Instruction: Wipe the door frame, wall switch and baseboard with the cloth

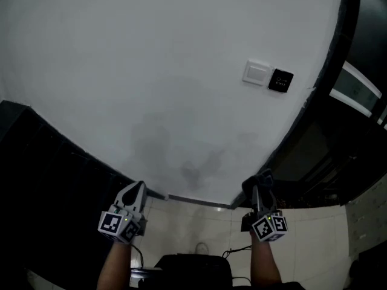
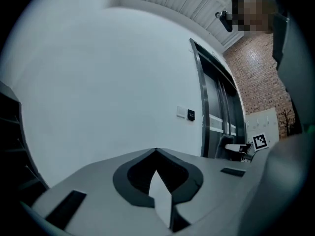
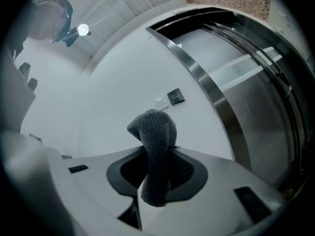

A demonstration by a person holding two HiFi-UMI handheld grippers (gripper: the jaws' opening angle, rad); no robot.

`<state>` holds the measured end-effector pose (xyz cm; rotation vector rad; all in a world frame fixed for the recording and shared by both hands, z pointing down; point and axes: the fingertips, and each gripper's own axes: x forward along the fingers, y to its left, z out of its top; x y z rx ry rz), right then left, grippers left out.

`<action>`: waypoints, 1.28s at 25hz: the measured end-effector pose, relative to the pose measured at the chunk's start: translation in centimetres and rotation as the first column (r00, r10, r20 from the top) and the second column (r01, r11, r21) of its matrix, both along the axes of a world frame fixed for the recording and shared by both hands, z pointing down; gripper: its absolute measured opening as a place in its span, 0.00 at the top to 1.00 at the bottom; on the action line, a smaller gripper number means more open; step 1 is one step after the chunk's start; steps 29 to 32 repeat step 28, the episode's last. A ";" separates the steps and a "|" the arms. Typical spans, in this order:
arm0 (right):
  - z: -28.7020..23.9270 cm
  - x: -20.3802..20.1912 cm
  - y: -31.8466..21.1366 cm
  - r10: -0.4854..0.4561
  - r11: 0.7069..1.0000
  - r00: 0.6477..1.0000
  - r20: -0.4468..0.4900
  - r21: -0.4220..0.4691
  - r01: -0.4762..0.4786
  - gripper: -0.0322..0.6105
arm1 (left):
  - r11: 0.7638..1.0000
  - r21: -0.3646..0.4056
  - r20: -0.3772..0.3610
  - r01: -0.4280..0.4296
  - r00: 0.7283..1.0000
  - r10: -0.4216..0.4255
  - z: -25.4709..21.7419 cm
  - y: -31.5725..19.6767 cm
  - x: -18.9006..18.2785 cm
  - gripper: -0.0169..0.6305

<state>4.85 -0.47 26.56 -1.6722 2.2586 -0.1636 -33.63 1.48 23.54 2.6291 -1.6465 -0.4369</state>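
On the white wall hang a white wall switch [image 1: 256, 72] and a black panel [image 1: 280, 80] beside it. The dark door frame [image 1: 329, 65] curves down the right, and a thin baseboard [image 1: 199, 200] runs along the wall's foot. My right gripper [image 1: 261, 185] is shut on a dark grey cloth [image 3: 156, 144], low near the frame's foot and apart from the wall. The cloth pokes up past the jaws, below the switch [image 3: 161, 103]. My left gripper [image 1: 138, 189] is shut and holds nothing, its tips [image 2: 156, 154] pointing at bare wall left of the switch [image 2: 181, 112].
A dark shelf unit [image 1: 36, 180] stands against the wall at the left. Pale floor tiles [image 1: 314, 234] lie below, with a black object [image 1: 193, 267] by my feet. Beyond the metal frame [image 3: 206, 87] is a glass door and a brick wall [image 2: 261, 77].
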 end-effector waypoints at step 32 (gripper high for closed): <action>1.1 0.7 3.7 0.099 0.995 0.994 -0.049 -0.016 -0.099 0.82 | 0.997 -0.074 -0.009 -0.037 0.999 0.037 4.0 1.2 -0.1 0.99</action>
